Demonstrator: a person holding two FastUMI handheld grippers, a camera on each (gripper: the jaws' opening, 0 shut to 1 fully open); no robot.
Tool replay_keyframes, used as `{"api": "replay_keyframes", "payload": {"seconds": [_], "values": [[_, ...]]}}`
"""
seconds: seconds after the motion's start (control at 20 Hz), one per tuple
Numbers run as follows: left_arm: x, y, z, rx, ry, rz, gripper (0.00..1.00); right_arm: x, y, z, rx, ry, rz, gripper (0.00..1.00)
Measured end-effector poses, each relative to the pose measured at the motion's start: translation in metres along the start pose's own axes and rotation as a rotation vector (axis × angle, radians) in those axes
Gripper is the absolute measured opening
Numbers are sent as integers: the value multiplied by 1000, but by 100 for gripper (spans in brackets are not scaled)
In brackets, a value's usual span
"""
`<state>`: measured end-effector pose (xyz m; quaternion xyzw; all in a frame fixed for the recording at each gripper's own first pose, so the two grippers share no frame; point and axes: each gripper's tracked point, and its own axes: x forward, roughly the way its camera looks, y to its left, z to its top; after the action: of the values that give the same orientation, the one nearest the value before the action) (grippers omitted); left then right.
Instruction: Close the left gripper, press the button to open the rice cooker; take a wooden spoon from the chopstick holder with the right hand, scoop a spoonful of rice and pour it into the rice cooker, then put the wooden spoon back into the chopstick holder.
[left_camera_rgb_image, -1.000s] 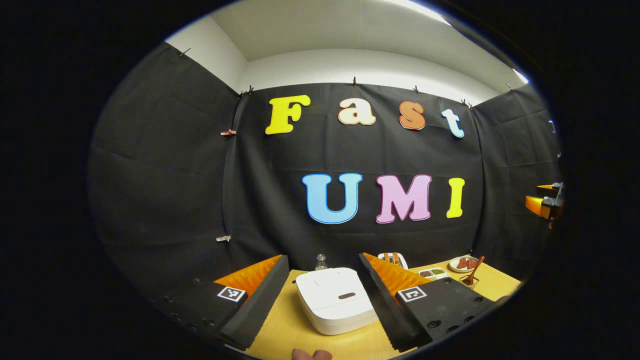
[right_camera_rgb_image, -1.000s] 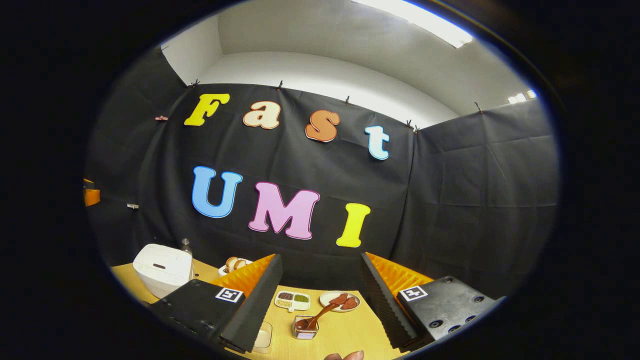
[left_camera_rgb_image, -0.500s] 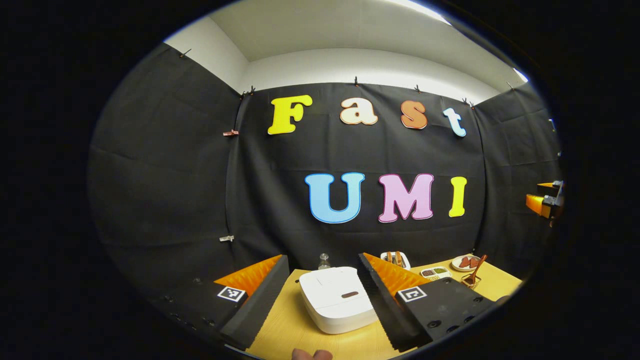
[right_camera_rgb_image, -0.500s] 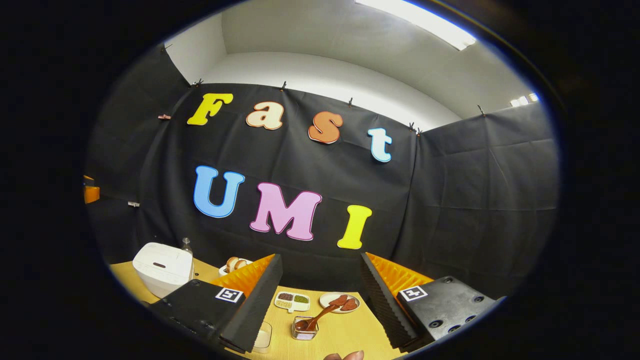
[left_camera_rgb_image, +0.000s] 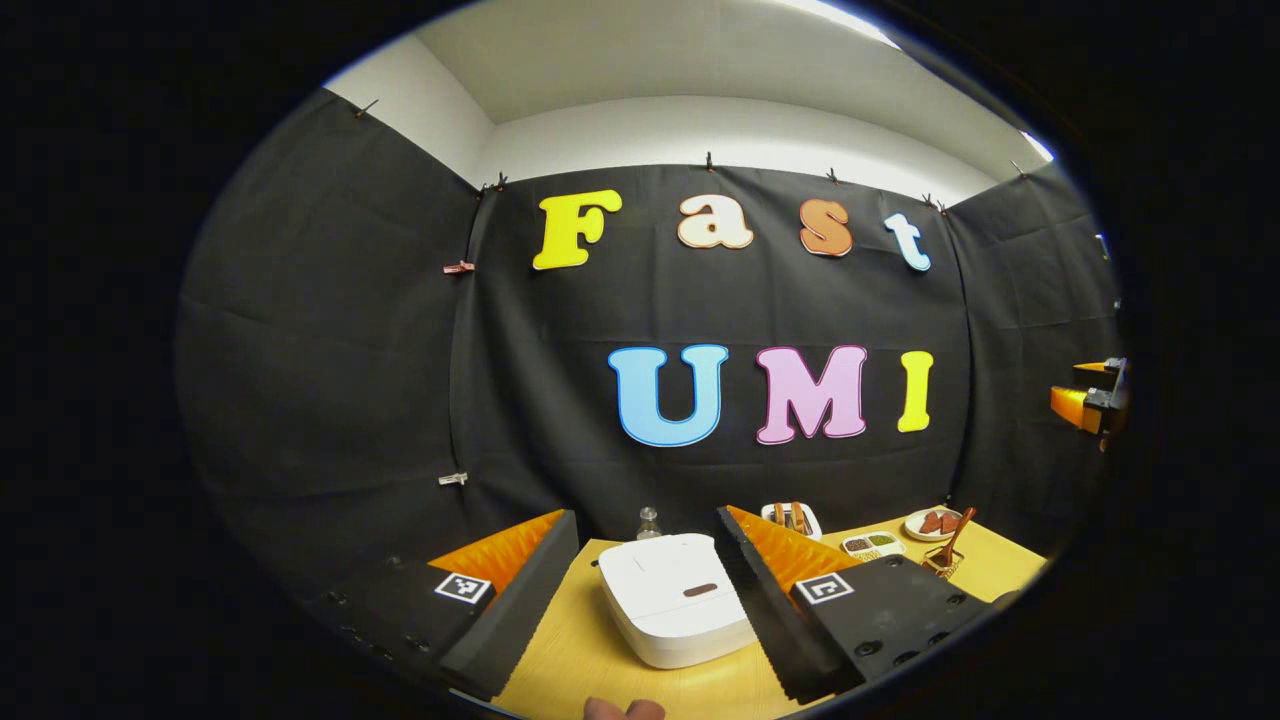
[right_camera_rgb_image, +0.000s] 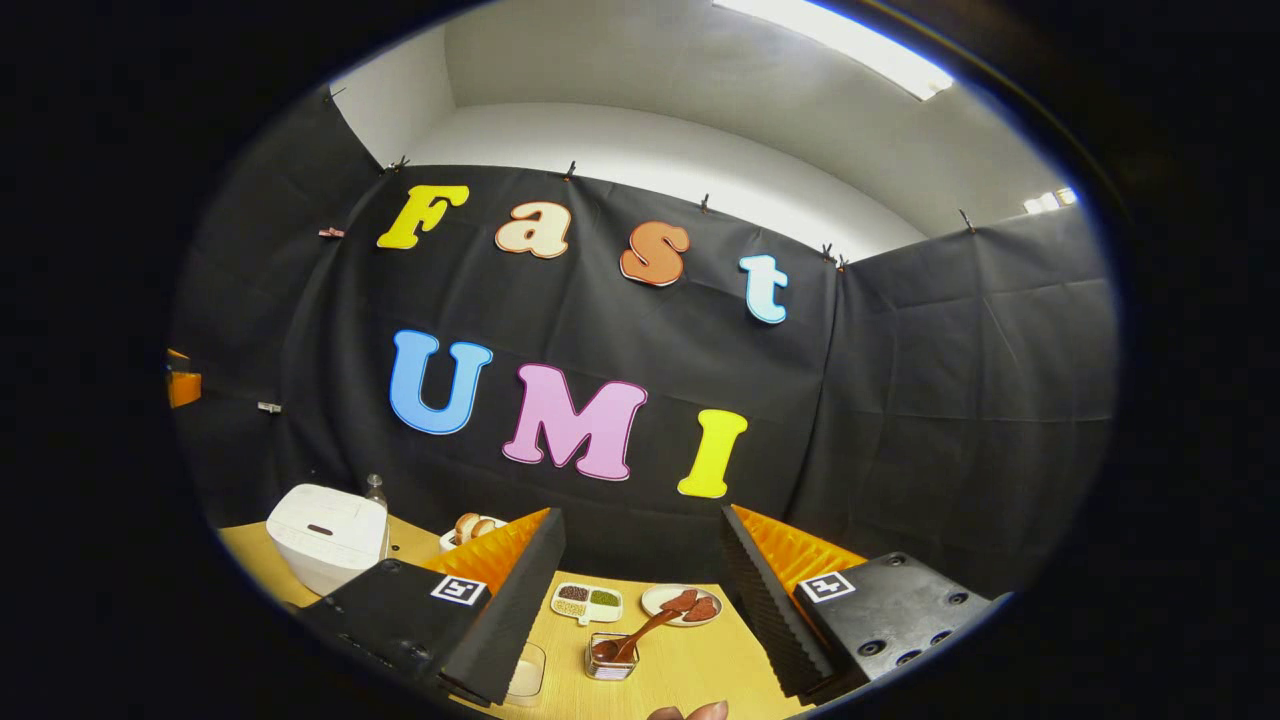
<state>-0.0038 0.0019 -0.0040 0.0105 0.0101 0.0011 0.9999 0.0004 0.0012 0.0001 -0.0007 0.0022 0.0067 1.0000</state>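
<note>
On your wooden table (right_camera_rgb_image: 700, 665) sits a white divided dish (right_camera_rgb_image: 587, 602) of dark, pale and green grains, with a round plate (right_camera_rgb_image: 682, 603) of reddish-brown pieces just to its right. Farther left you have a small white dish of bread rolls (right_camera_rgb_image: 468, 527). A clear glass bottle (left_camera_rgb_image: 648, 523) stands at the far edge, near the black cloth.

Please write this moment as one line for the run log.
left gripper: open | right gripper: open | rice cooker: lid shut | wooden spoon: in holder
</note>
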Motion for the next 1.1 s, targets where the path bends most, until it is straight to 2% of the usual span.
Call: {"api": "replay_keyframes", "payload": {"seconds": [0.25, 0.35, 0.45, 0.6, 0.7, 1.0, 1.1], "values": [[2, 0, 1, 6, 5, -6, 95, 3, 2, -1, -5, 5, 2, 97], [2, -14, -3, 9, 24, -69, 95, 2, 3, 0, -8, 3, 2, 97], [5, -21, -6, 16, 45, -104, 90, 2, 2, 1, -18, 1, 0, 97], [8, -41, -13, -22, 64, -196, 19, 0, 0, 2, -22, 1, -6, 97], [13, -53, -24, -57, 104, -283, 8, -2, -2, 1, -31, 2, -12, 97], [57, -71, -76, -102, 297, -412, 7, -7, -7, -10, -40, 28, -33, 97], [73, -69, -96, -84, 365, -419, 7, -9, -9, -15, -45, 39, -41, 97]]}}
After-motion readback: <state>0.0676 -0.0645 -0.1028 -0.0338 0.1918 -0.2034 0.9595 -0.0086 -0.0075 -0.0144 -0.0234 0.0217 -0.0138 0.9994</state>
